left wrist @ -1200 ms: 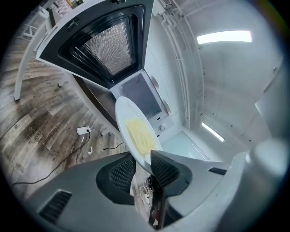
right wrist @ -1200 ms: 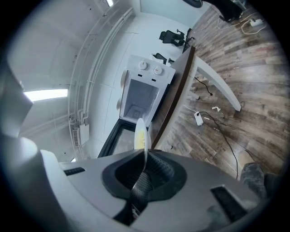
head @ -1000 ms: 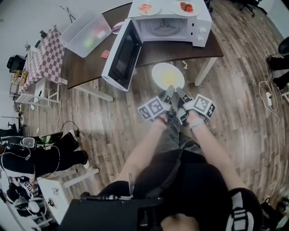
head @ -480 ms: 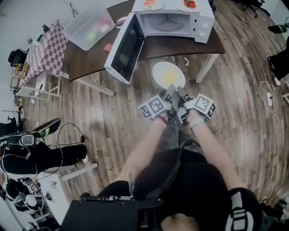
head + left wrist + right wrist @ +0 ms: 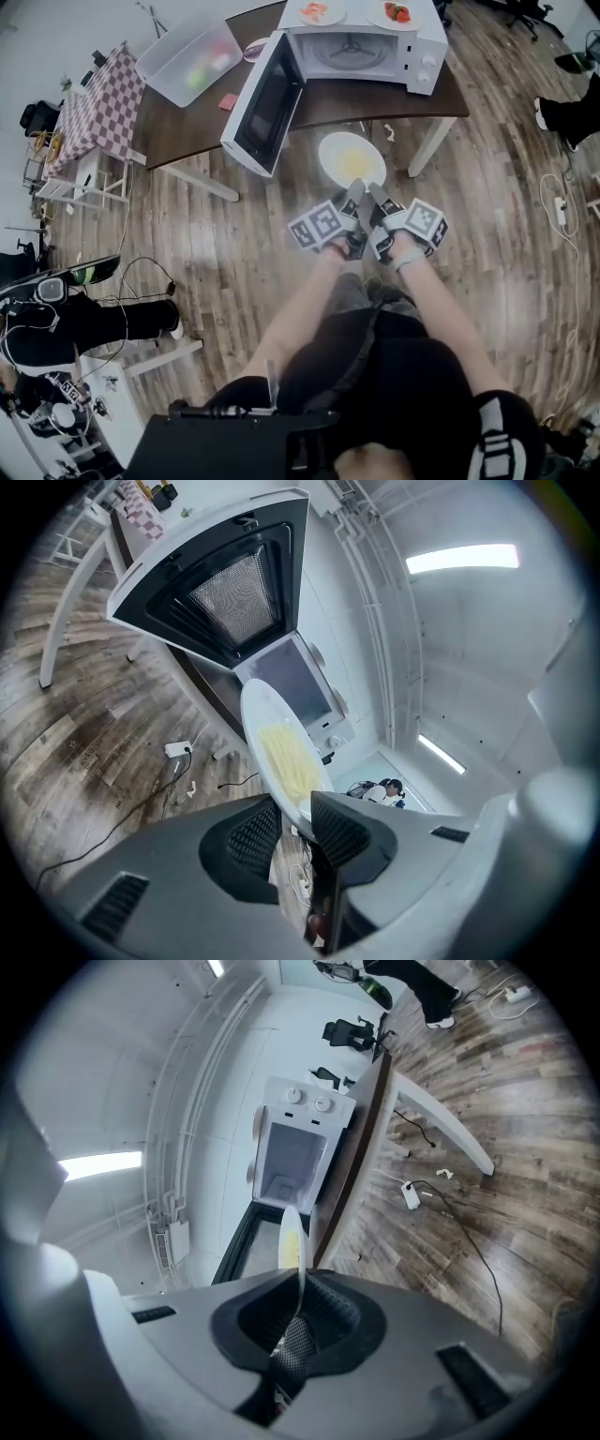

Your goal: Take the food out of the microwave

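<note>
Head view: your round white plate (image 5: 352, 159) of flat yellow food sits over the wood floor (image 5: 234, 244), out of the open microwave (image 5: 375, 52) on the table (image 5: 187, 131). You hold the left gripper (image 5: 353, 195) and right gripper (image 5: 378, 197) side by side, near level, and each one's jaws pinch the plate's near rim.

No legible lettering anywhere; perhaps markings beside the microwave (image 5: 349, 47) dials, too small
</note>
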Tool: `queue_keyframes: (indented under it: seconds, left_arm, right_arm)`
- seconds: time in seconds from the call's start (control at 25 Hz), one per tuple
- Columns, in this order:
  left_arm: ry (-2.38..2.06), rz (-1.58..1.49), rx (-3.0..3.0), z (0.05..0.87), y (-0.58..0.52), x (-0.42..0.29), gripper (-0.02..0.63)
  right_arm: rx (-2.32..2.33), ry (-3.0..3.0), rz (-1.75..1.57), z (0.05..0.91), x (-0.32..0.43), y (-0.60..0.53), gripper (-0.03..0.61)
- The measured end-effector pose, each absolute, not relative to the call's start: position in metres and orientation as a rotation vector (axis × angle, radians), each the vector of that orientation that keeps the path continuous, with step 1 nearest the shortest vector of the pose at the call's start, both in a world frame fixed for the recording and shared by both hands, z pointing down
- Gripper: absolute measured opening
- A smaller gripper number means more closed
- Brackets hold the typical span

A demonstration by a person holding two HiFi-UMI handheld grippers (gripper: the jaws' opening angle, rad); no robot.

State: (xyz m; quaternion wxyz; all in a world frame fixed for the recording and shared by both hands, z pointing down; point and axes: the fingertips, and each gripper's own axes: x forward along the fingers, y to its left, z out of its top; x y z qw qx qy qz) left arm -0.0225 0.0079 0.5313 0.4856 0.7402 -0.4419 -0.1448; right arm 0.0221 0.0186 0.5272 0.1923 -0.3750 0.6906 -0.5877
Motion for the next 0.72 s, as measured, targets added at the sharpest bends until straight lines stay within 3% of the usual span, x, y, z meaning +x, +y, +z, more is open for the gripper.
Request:
queue_keyframes:
  seconds: [0.72]
  left_arm:
    - [-1.066,-0.332,1.794,0.5370,0.0098,-0.0146,0.095]
  right_arm:
    - [-1.065,1.920,-1.666,0.5337,0.0300,0.0203,0.018]
